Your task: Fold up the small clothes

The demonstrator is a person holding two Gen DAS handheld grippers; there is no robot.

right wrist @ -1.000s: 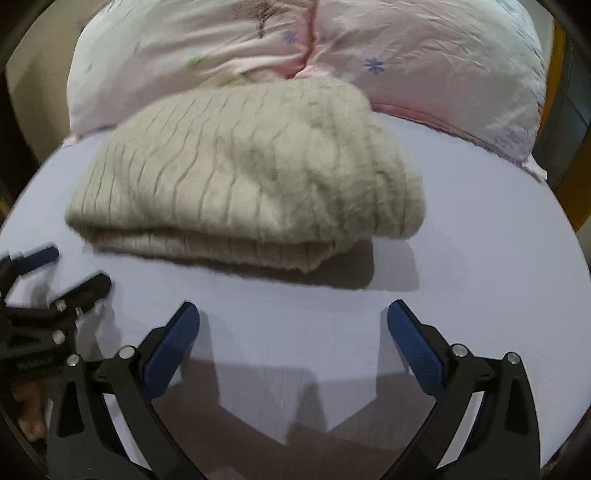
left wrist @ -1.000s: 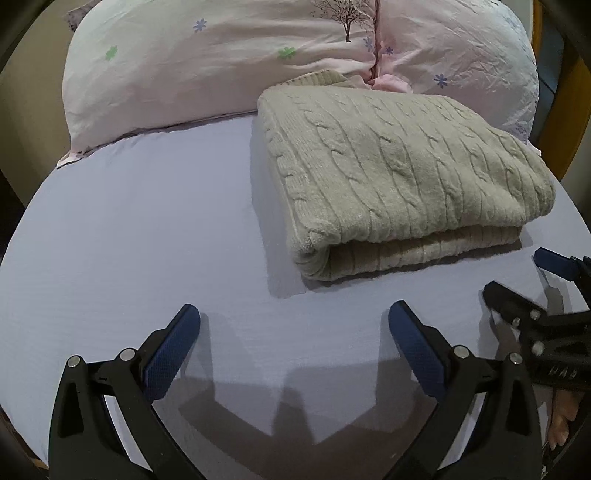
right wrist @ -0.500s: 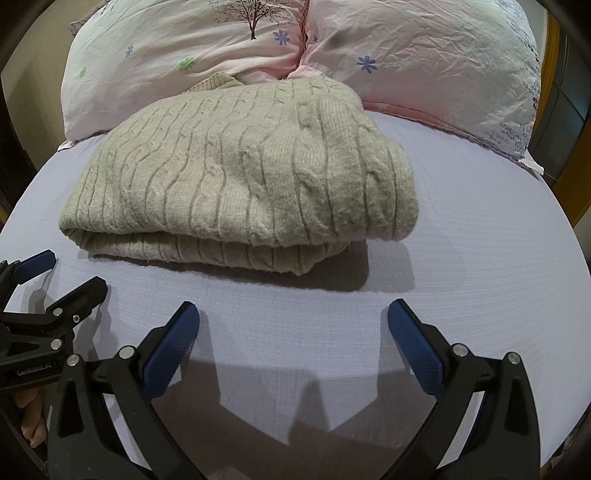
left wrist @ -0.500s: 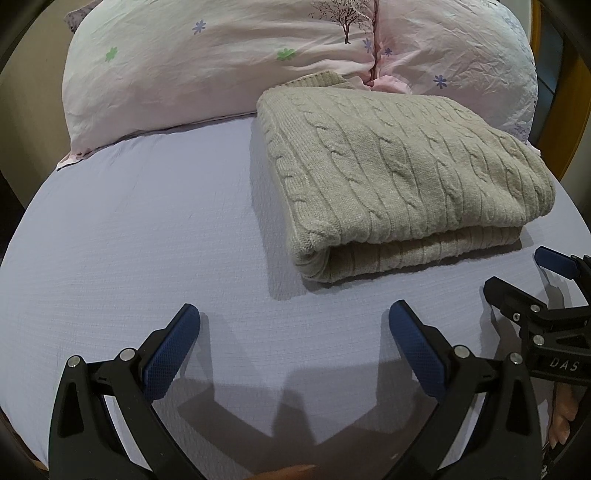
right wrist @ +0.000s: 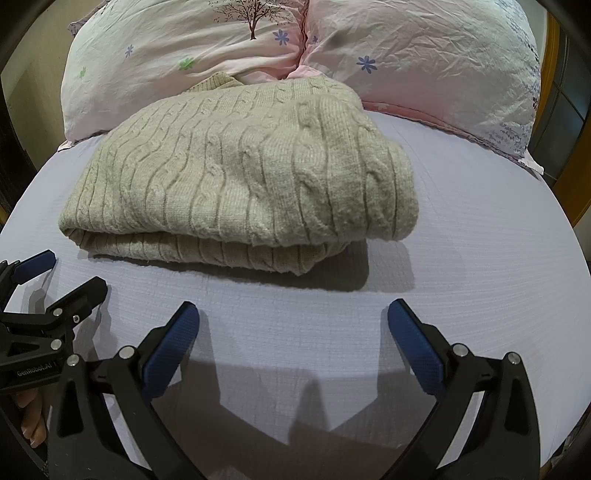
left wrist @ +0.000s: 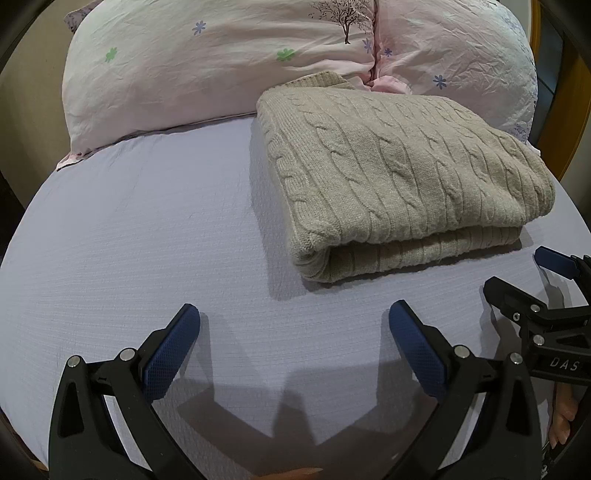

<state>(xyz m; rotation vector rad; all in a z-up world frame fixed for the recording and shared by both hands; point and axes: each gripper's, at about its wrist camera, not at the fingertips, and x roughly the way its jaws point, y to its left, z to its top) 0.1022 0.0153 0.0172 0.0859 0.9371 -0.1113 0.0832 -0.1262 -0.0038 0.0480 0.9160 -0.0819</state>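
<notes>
A folded beige cable-knit sweater [left wrist: 402,177] lies on the lavender bed sheet [left wrist: 147,229], upper right of frame, touching the floral pillows [left wrist: 221,55]. Left gripper [left wrist: 294,334] and right gripper [right wrist: 293,334] have their jaws spread wide, holding nothing.

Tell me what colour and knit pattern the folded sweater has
Beige cable knit sweater, clearest in the left wrist view.

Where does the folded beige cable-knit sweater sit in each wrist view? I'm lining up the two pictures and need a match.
Left wrist view: the sweater lies right of centre on the lilac sheet, its folded edge toward the camera.
Right wrist view: the sweater lies left of centre, beyond the right gripper.
Shared landmark: the tree print on the pillow just behind the sweater.
</notes>
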